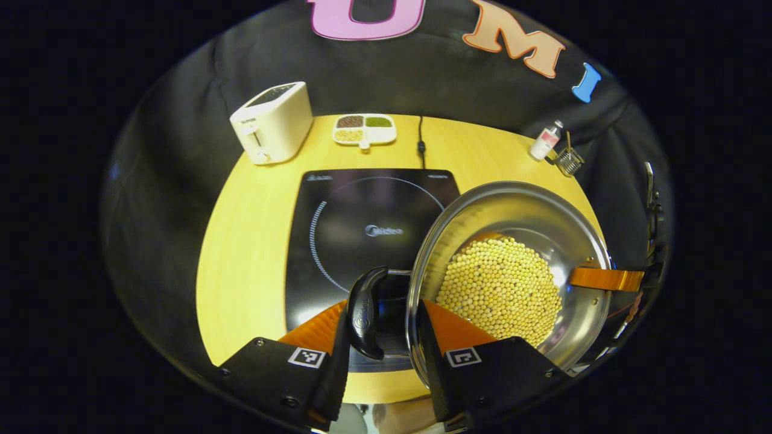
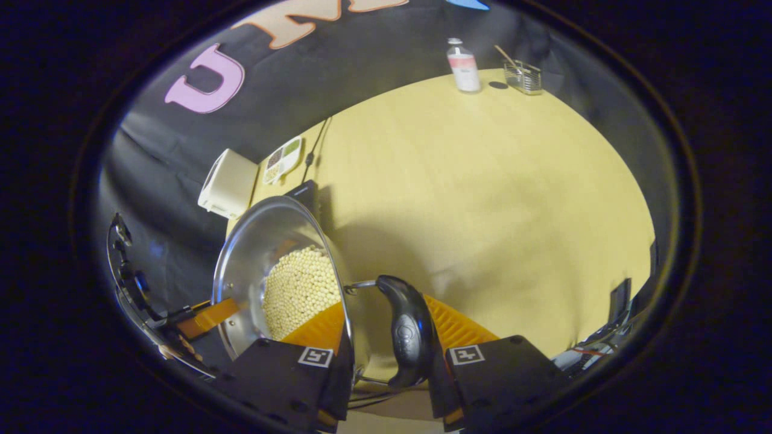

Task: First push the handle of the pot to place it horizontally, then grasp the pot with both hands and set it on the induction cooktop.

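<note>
over the black induction cooktop [image 1: 362,229], both grippers' fingers clamp the black side handles [image 1: 363,313] of the bean-laden, slippery steel pot [image 1: 512,205]; keep it level.

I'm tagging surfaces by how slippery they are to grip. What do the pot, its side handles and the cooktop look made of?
Pot: polished metal, likely stainless steel, since its wall mirrors the beans inside. Handle between the left claw's fingers and handle between the right claw's fingers: glossy black, probably moulded plastic. Induction cooktop: smooth black, glass-like top, showing soft reflections.
</note>
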Available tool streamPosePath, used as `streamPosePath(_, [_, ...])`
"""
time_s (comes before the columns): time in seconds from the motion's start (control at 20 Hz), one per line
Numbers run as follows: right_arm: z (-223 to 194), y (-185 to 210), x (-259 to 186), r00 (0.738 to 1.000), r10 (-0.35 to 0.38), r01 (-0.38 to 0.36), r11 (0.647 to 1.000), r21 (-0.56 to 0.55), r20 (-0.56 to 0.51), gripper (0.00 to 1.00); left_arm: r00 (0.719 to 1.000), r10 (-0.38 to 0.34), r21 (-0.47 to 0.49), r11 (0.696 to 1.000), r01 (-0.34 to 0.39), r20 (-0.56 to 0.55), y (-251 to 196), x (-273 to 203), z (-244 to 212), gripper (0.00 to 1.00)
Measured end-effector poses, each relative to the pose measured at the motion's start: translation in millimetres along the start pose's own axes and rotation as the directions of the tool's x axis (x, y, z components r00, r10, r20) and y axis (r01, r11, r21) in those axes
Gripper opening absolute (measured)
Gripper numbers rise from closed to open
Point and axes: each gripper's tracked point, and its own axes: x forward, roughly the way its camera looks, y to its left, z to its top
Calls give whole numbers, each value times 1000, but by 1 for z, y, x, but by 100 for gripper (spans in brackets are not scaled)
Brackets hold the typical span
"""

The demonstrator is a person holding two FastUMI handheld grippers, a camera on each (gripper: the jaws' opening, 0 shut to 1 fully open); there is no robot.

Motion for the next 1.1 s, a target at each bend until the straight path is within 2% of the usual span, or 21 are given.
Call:
streamPosePath(0.15, [1, 38, 18, 1000, 21, -21, 1000, -5, 16, 55, 998, 38, 5, 999, -38, 55, 38, 1, 11, 58])
streamPosePath(0.45, [9, 88, 51, 997, 37, -36, 999, -11, 63, 55, 990, 73, -6, 997, -73, 117, 92, 18, 29, 58])
streamPosePath(0.5, [9, 93, 56, 997, 37, -37, 999, -8, 64, 48, 990, 78, -11, 997, -77, 121, 100, 21, 31, 58])
streamPosePath(0.55, [10, 98, 62, 997, 39, -39, 999, -5, 68, 55, 989, 79, -5, 997, -79, 124, 105, 25, 36, 58])
streamPosePath(0.7, [19, 108, 74, 996, 27, -27, 1000, 1, 85, 55, 987, 85, 24, 996, -89, 133, 114, 36, 47, 58])
streamPosePath(0.75, [23, 110, 79, 996, 23, -24, 1000, 5, 89, 48, 987, 87, 31, 995, -92, 137, 117, 39, 51, 58])
streamPosePath(0.8, [27, 111, 83, 996, 21, -22, 1000, 9, 91, 55, 986, 86, 36, 995, -92, 140, 118, 43, 55, 59])
streamPosePath(0.85, [30, 112, 85, 995, 17, -19, 1000, 14, 94, 48, 986, 84, 35, 995, -90, 143, 117, 46, 58, 59])
streamPosePath(1.1, [45, 108, 96, 994, -4, 2, 1000, 23, 105, 48, 987, 76, 40, 996, -83, 143, 114, 62, 66, 58])
